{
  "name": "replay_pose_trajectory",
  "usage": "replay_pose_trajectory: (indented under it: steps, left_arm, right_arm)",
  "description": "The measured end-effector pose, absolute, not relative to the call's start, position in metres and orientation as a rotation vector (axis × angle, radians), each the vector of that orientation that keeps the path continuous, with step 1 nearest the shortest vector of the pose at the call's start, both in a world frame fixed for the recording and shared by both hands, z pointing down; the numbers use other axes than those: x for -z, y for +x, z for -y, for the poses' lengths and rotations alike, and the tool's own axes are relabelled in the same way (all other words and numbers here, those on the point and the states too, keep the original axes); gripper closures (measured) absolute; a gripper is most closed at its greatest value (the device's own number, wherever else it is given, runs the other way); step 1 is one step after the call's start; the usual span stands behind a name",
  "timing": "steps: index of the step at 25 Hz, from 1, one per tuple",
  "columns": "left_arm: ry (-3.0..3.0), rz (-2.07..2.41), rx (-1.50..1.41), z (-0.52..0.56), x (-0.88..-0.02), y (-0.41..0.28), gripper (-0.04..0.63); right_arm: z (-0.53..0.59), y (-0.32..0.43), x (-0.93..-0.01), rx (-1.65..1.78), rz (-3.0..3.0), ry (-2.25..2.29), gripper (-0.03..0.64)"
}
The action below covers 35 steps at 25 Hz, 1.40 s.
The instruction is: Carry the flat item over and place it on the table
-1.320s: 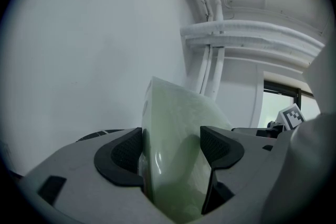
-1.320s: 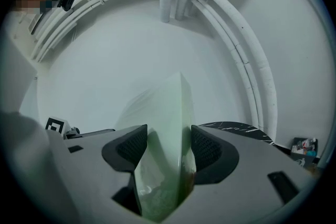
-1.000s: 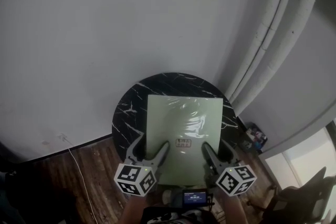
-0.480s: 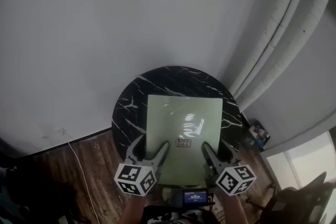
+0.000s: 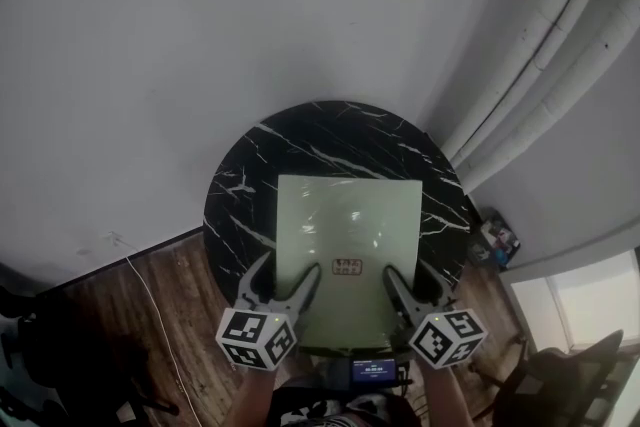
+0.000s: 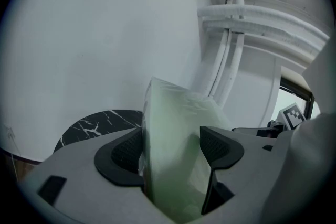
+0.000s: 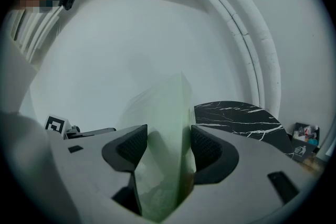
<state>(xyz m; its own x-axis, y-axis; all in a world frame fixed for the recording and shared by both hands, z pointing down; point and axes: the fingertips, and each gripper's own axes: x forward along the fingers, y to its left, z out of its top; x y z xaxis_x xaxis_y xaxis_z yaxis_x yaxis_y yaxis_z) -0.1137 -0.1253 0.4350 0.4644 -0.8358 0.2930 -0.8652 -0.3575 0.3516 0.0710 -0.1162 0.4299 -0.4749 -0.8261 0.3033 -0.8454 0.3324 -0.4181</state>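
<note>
The flat item (image 5: 348,235) is a pale green square sheet sealed in glossy clear film, with a small red-and-white label (image 5: 347,267) near its near edge. It lies over the round black marble table (image 5: 330,137). Its far corners are inside the table rim, and its near edge is at the table's near side. Whether it rests on the tabletop or is held just above it cannot be determined from the head view.

The left gripper (image 5: 285,281) is clamped on the near-left part of the flat item. In the left gripper view, both ribbed pads (image 6: 125,152) press against the film-wrapped sheet (image 6: 173,160). The right gripper (image 5: 412,281) is clamped on the near-right part in the same way, with the sheet (image 7: 165,134) pinched between its jaws.

White pipes (image 5: 545,45) run along the pale wall to the right of the table. A thin cable (image 5: 150,300) crosses the wooden floor (image 5: 170,335) to the left.
</note>
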Motion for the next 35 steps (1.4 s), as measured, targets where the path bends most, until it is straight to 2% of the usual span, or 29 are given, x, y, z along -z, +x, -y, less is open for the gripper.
replay_pose_trajectory:
  steps: [35]
  left_arm:
    - [2.065, 1.405, -0.282, 0.203, -0.556, -0.095, 0.241]
  right_arm:
    - [0.201, 0.088, -0.556, -1.068, 2.358, 1.473, 0.394]
